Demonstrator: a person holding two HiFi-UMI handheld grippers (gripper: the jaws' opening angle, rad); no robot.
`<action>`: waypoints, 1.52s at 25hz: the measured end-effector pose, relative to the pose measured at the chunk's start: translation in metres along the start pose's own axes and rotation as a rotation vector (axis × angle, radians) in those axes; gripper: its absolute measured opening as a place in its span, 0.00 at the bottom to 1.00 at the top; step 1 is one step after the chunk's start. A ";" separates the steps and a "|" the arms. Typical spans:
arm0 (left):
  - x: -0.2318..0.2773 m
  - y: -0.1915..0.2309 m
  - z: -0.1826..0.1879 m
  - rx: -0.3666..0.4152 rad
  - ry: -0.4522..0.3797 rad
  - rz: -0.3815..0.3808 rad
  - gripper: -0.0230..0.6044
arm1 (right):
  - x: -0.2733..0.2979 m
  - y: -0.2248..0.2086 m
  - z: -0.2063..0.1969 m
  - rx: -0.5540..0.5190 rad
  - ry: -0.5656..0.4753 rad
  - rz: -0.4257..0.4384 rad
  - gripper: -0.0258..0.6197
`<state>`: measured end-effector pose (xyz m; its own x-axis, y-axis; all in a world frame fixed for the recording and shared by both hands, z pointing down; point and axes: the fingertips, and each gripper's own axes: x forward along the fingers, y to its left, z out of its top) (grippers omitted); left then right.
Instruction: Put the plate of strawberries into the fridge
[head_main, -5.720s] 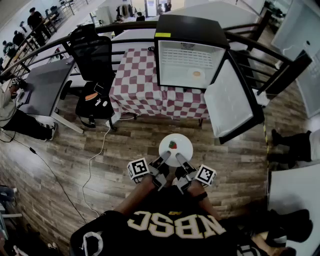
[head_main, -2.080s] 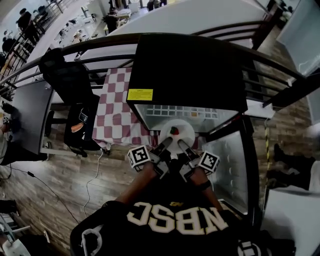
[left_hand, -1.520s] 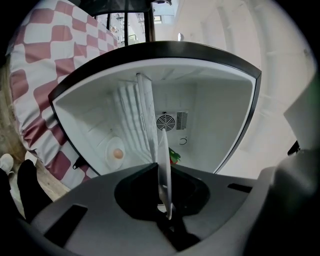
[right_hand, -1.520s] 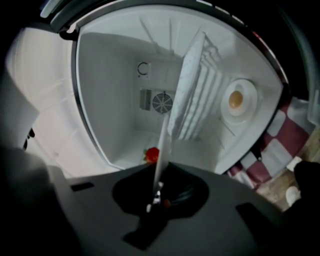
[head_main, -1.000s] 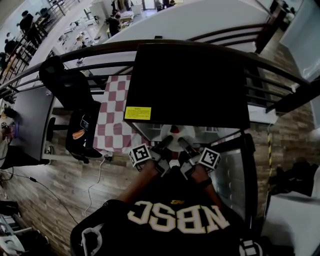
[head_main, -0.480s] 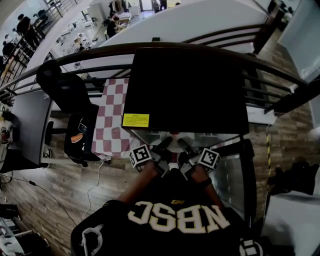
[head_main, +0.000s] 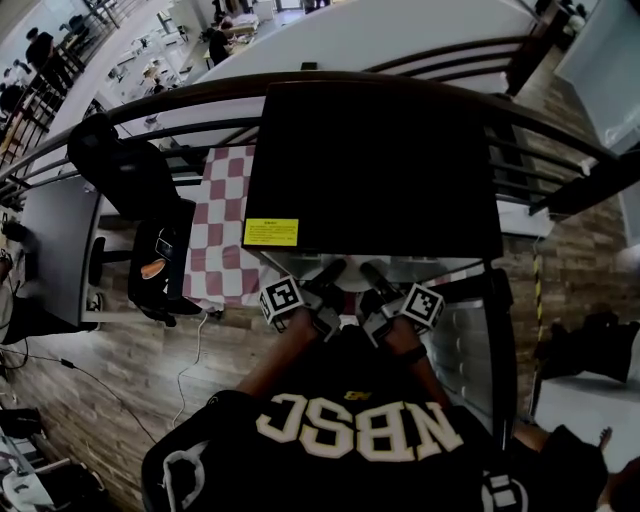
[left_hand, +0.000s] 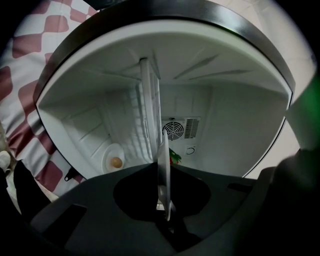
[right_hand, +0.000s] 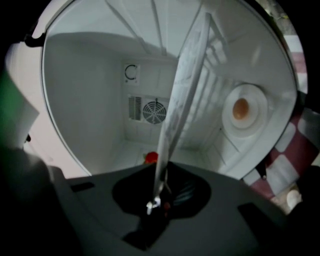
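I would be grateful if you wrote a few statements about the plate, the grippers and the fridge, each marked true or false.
1. The left gripper and the right gripper are both shut on the plate. True.
2. A strawberry lies on the plate. True.
3. The fridge is closed. False: it is open, and the plate reaches inside.
4. Its back wall is bare. False: a round fan grille sits there.
5. The tablecloth is plain blue. False: it is red-and-white checked.
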<state>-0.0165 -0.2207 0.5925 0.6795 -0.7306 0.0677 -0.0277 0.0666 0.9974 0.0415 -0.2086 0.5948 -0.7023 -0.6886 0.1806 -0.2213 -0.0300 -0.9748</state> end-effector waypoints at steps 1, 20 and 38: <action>0.000 0.000 0.000 0.001 0.001 -0.001 0.09 | -0.001 -0.001 0.002 -0.004 -0.007 -0.006 0.11; -0.003 -0.013 -0.003 0.025 0.034 -0.042 0.24 | -0.013 0.007 0.004 -0.068 -0.072 -0.018 0.26; -0.025 -0.014 -0.007 0.096 0.027 -0.027 0.37 | -0.035 0.005 -0.002 -0.089 -0.143 -0.024 0.35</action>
<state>-0.0281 -0.1991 0.5763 0.7006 -0.7124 0.0413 -0.0781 -0.0189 0.9968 0.0633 -0.1831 0.5838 -0.5943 -0.7846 0.1766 -0.3002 0.0128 -0.9538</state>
